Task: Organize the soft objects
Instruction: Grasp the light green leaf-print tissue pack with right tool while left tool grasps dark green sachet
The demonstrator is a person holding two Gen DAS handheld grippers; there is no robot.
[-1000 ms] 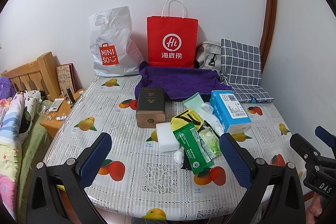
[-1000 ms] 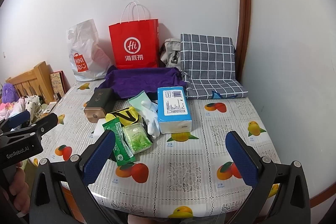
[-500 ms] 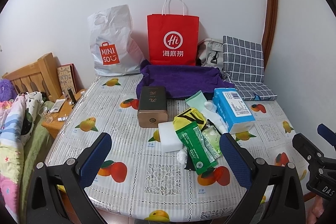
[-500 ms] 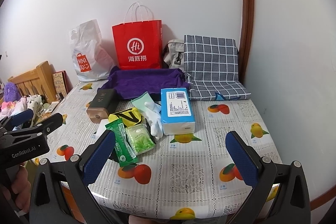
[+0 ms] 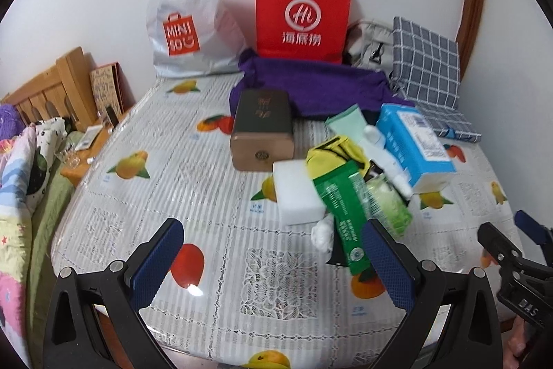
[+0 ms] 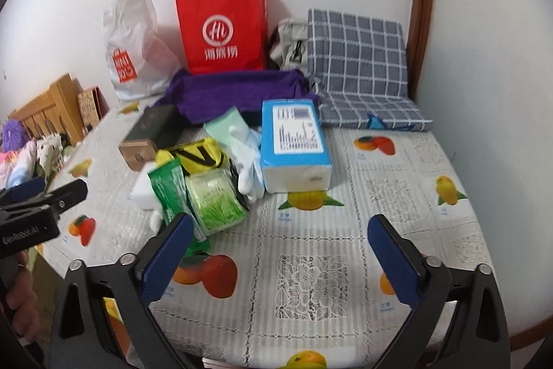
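Note:
A pile of soft things lies mid-table: a white sponge block [image 5: 299, 192], a green wipes packet [image 5: 342, 213], a pale green pack [image 6: 214, 199], a yellow cloth [image 5: 331, 154], white gloves [image 6: 249, 168] and a blue tissue pack [image 6: 293, 140]. A purple towel [image 5: 318, 89] is spread behind them. My left gripper [image 5: 271, 237] is open over bare tablecloth, short of the sponge. My right gripper [image 6: 280, 227] is in front of the tissue pack, its jaws closing with nothing between them.
A brown box [image 5: 262, 130] stands left of the pile. Along the wall stand a white shopping bag [image 5: 188, 19], a red paper bag [image 5: 302, 16], a grey bag [image 6: 290, 44] and a checked cushion [image 6: 359, 57]. A bed [image 5: 20, 182] lies past the table's left edge.
Both grippers have dropped and come closer to the table, so the pile looks larger. The right gripper's fingers stand slightly closer together.

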